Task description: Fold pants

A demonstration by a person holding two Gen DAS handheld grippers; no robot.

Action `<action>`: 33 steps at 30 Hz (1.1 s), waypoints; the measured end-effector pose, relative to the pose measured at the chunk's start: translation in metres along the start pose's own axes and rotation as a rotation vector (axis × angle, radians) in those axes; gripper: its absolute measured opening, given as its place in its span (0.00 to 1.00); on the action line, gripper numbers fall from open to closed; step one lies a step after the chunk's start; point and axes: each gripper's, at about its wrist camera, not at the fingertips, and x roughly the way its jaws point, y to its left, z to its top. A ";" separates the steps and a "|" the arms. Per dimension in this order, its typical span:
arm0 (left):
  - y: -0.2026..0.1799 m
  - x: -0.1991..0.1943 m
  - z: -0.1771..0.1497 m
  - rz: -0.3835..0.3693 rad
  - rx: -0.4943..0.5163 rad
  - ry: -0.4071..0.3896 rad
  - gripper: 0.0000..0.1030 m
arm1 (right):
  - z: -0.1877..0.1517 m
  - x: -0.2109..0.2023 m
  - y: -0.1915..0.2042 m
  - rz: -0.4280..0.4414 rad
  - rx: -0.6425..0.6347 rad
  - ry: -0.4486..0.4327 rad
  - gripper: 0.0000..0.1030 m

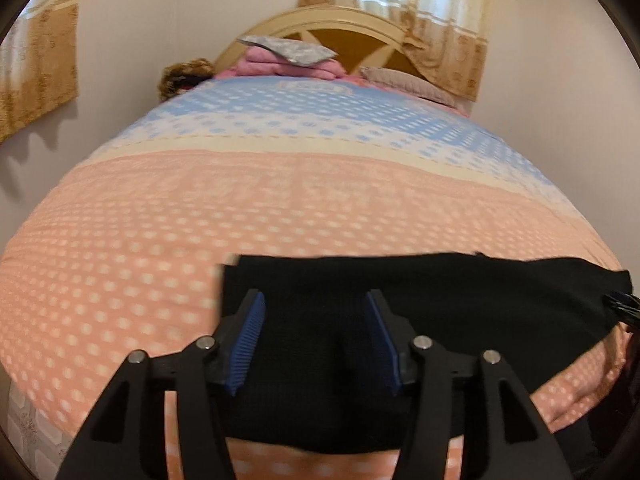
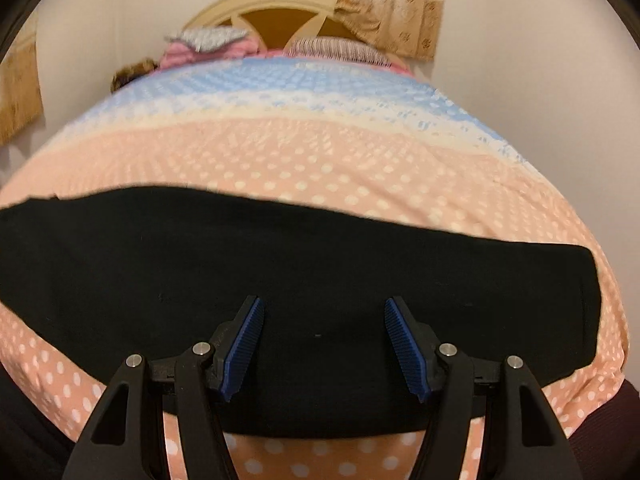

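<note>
Black pants (image 1: 420,300) lie flat as a wide band across the near part of the bed; they also show in the right wrist view (image 2: 280,260). My left gripper (image 1: 316,312) is open over the pants' left end, with nothing between its blue pads (image 1: 250,340). My right gripper (image 2: 324,316) is open over the pants' right half, and its blue pads (image 2: 404,344) hold nothing. The right gripper's tip shows at the right edge of the left wrist view (image 1: 622,306).
The bed has a pink, cream and blue dotted cover (image 1: 200,208). Folded pink bedding (image 1: 280,64) and a grey pillow (image 1: 404,80) lie by the cream headboard (image 1: 340,20). Curtains (image 1: 440,8) hang behind. Walls stand on both sides of the bed.
</note>
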 end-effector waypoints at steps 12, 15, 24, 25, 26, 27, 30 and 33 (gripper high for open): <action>-0.051 0.027 -0.035 -0.065 0.074 0.055 0.55 | -0.002 0.011 -0.014 0.051 0.077 0.007 0.77; -0.049 0.020 -0.040 -0.056 0.089 0.043 0.55 | -0.004 0.012 -0.014 0.056 0.070 -0.007 0.79; -0.028 0.009 -0.051 -0.054 0.060 0.027 0.55 | -0.005 0.011 -0.013 0.054 0.065 -0.024 0.79; -0.026 0.009 -0.051 -0.043 0.058 0.028 0.55 | -0.005 0.011 -0.014 0.054 0.064 -0.025 0.79; -0.023 0.007 -0.050 -0.037 0.051 0.029 0.55 | -0.006 0.012 -0.015 0.055 0.062 -0.026 0.79; -0.019 0.006 -0.050 -0.037 0.040 0.029 0.55 | -0.006 0.011 -0.015 0.055 0.062 -0.028 0.79; -0.007 0.002 -0.048 -0.042 0.014 0.029 0.55 | -0.007 0.011 -0.015 0.059 0.058 -0.030 0.79; -0.009 0.002 -0.044 -0.030 0.008 0.029 0.56 | -0.006 0.007 -0.017 0.071 0.059 -0.025 0.80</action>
